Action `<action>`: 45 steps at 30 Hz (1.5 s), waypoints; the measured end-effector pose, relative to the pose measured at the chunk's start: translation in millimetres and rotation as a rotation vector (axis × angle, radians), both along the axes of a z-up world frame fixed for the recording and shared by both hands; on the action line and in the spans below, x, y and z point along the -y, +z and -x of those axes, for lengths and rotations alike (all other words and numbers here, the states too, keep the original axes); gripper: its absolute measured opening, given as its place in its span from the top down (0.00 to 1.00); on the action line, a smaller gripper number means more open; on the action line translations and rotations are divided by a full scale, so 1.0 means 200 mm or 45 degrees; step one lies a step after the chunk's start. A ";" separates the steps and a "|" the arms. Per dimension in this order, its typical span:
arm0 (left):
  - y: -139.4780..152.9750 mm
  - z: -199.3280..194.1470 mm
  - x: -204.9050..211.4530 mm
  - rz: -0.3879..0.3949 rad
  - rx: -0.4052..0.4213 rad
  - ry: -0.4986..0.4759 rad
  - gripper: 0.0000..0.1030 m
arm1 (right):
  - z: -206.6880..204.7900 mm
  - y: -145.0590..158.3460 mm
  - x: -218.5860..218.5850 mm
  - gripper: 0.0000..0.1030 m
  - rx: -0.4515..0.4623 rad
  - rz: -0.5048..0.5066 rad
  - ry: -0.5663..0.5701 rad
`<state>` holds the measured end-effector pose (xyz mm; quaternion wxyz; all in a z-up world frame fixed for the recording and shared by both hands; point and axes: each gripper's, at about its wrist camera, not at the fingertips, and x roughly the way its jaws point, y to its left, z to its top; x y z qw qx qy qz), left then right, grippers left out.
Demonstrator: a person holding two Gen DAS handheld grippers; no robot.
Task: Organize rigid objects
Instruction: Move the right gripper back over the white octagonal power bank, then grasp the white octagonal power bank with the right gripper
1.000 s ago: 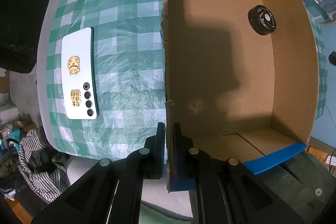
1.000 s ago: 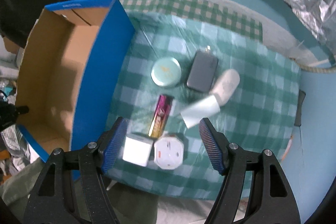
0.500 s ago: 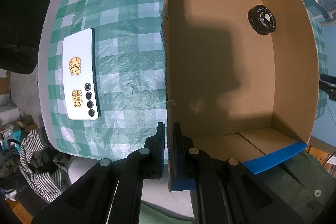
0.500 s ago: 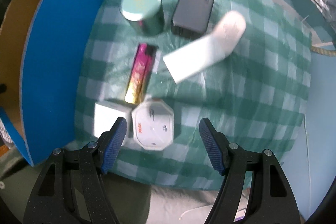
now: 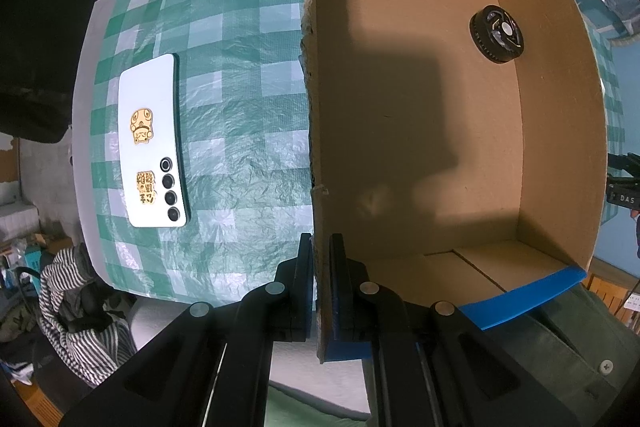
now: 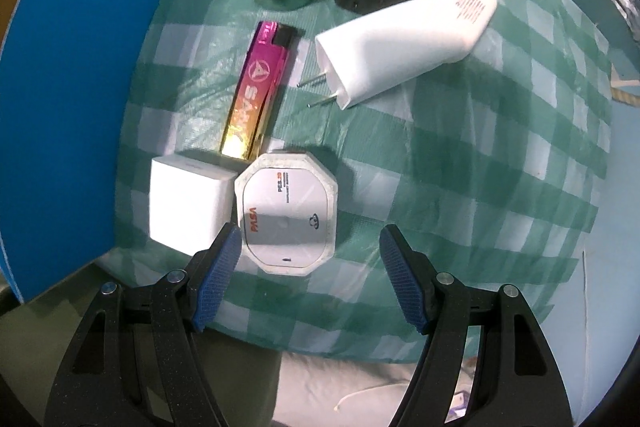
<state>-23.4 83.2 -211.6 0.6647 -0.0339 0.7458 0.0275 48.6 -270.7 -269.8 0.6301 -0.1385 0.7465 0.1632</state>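
one item, black round thing, in cardboard box so far. left gripper pinching box wall. right gripper spread, empty, over octagonal case. approx 7 items left on checked cloth, incl phone.

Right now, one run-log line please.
left gripper: shut on brown cardboard box wall | right gripper: open above white octagonal case

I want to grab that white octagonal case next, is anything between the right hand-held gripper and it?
Nothing visible. The right hand-held gripper is open above the octagonal case, with clear space between. The white cube touches the case's left side, so the left finger has little room there.
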 end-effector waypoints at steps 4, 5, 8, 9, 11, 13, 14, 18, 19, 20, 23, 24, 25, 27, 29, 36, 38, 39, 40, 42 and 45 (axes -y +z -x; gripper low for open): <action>0.00 0.01 0.00 0.000 -0.001 0.001 0.93 | 0.00 -0.01 -0.01 0.30 -0.003 -0.002 0.004; 0.00 0.01 0.01 0.000 -0.002 0.001 0.93 | -0.01 -0.02 -0.01 0.30 -0.005 -0.004 0.007; 0.00 0.01 0.01 0.000 -0.001 -0.001 0.93 | 0.01 -0.04 -0.02 0.30 -0.008 0.002 0.015; 0.00 0.01 0.01 0.000 -0.001 0.000 0.93 | 0.01 -0.05 -0.03 0.30 -0.009 0.008 0.020; 0.00 0.01 0.01 0.002 0.000 0.001 0.93 | 0.00 -0.06 -0.07 0.30 -0.010 0.018 0.029; 0.01 0.01 0.01 0.002 0.001 -0.001 0.93 | -0.01 -0.09 -0.08 0.30 -0.018 0.030 0.035; 0.01 0.01 0.01 0.003 0.000 0.000 0.93 | -0.01 -0.10 -0.08 0.30 -0.022 0.032 0.032; 0.01 0.01 0.01 0.002 -0.002 -0.002 0.93 | -0.04 -0.10 -0.08 0.49 -0.029 0.004 -0.001; 0.01 0.01 0.01 0.002 -0.004 -0.002 0.93 | -0.04 -0.09 -0.08 0.49 -0.013 0.017 -0.005; 0.01 0.01 0.01 0.002 -0.005 -0.002 0.93 | -0.06 -0.09 -0.06 0.49 -0.008 0.017 -0.023; 0.00 0.02 0.01 0.002 -0.008 -0.001 0.93 | -0.10 -0.10 -0.02 0.49 -0.005 0.013 -0.094; 0.00 0.02 0.01 0.002 -0.007 -0.002 0.93 | -0.11 -0.10 -0.01 0.49 -0.003 0.014 -0.106; 0.00 0.02 0.01 0.002 -0.007 -0.001 0.93 | -0.13 -0.10 0.01 0.49 -0.004 0.010 -0.131; 0.00 0.02 0.01 0.002 -0.006 -0.001 0.93 | -0.15 -0.10 0.03 0.49 -0.011 -0.002 -0.162; 0.00 0.02 0.00 0.002 -0.006 -0.002 0.93 | -0.18 -0.11 0.04 0.49 -0.009 -0.010 -0.186; 0.00 0.02 0.00 0.006 -0.007 -0.007 0.93 | -0.22 -0.13 0.03 0.48 0.005 0.034 -0.187; 0.00 0.03 0.01 0.008 -0.007 -0.009 0.93 | -0.21 -0.13 0.01 0.48 0.017 0.042 -0.173; 0.00 0.03 0.01 0.009 -0.007 -0.011 0.93 | -0.17 -0.13 0.03 0.49 0.020 0.043 -0.172; 0.00 0.03 0.01 0.008 -0.007 -0.013 0.93 | -0.17 -0.13 0.03 0.49 0.021 0.043 -0.171; 0.00 0.03 0.01 0.010 -0.005 -0.015 0.93 | -0.15 -0.13 0.03 0.49 0.027 0.041 -0.173; 0.00 0.03 0.01 0.007 -0.001 -0.016 0.93 | -0.16 -0.11 0.04 0.49 0.036 0.026 -0.176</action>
